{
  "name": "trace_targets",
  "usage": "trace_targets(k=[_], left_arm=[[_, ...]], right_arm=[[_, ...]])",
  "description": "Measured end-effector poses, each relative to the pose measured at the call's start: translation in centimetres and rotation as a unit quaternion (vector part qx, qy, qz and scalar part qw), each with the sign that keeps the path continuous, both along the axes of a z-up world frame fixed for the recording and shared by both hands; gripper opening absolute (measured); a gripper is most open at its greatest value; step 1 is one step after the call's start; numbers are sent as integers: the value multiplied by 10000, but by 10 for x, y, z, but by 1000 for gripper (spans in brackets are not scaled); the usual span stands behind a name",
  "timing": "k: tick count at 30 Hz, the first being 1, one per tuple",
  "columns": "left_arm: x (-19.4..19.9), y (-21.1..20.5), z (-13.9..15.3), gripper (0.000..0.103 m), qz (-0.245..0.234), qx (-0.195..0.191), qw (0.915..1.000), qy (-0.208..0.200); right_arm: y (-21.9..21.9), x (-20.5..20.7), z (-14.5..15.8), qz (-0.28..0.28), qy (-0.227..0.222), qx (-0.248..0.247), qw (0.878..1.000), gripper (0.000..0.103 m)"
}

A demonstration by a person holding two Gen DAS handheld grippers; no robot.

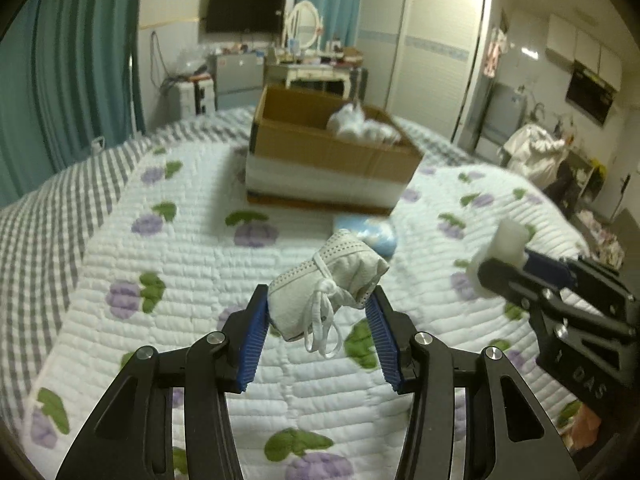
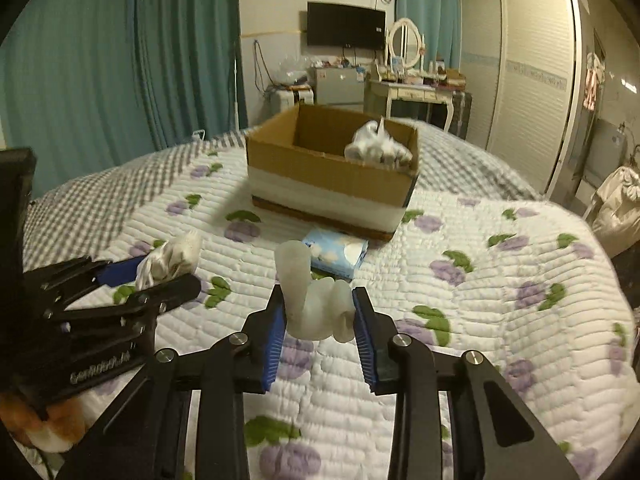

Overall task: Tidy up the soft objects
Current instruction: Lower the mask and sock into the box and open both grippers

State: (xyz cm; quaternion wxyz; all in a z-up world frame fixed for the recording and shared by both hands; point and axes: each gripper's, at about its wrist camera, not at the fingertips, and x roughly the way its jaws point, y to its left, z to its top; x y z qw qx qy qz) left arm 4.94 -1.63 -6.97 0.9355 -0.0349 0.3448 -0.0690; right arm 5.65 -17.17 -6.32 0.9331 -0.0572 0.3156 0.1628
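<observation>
One bed with a white quilted cover printed with purple flowers and green leaves (image 1: pixel 192 264) carries everything.

One open brown cardboard box with a white band round its lower wall (image 2: pixel 332 178) stands toward 12 o'clock of both grippers. One crumpled white bundle (image 2: pixel 378 146) lies inside it, against its right-hand wall.

One flat pale-blue tissue packet (image 2: pixel 336 254) lies on the cover just in front of the box, between the box and the right gripper.

Two grippers, both level and pointed at the box, held above the cover. The left gripper (image 1: pixel 320 304) has its blue-padded fingers (image 1: pixel 256 340) clenched on one folded white face mask with dangling ear loops (image 1: pixel 328 284); the mask is off the bed, and the loops hang free below it. The right gripper (image 2: pixel 318 312), at the left gripper's 3 o'clock, has its fingers clamped on one translucent white soft rubbery piece with an upright tube-like end (image 2: pixel 312 300), also clear of the bed.
</observation>
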Motion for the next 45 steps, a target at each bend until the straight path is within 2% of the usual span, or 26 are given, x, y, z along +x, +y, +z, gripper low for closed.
trace_targets(k=[6, 9, 11, 17, 25, 30, 35, 39, 42, 45], left_arm=[[-4, -11, 41, 48, -140, 159, 9990, -406], [5, -12, 64, 48, -222, 82, 9981, -564], [14, -13, 78, 48, -196, 211, 9970, -717], [60, -12, 107, 48, -135, 458, 9939, -996], [138, -6, 114, 48, -9, 660, 9905, -1207], [195, -3, 97, 48, 73, 759, 9903, -1160], [243, -4, 61, 48, 108, 891, 9918, -906], [261, -7, 38, 48, 47, 1188, 9898, -783], [265, -11, 31, 48, -51, 1373, 9871, -819], [268, -14, 26, 48, -94, 1361, 9876, -776]], right_arm=[[-14, -18, 39, -53, -239, 120, 9996, 32], [-19, -14, 61, -69, -414, 137, 9990, 32], [-21, -7, 76, -20, -519, 169, 9985, 32], [-21, 37, 120, 108, -887, 197, 9958, 32], [-4, 120, 154, 270, -1090, 336, 9931, 32], [11, 185, 145, 268, -966, 480, 9938, 32], [25, 251, 109, 247, -599, 577, 9962, 32], [32, 298, 68, 236, -184, 547, 9981, 32], [37, 316, 46, 270, -29, 493, 9984, 33], [33, 327, 34, 244, 59, 596, 9979, 36]])
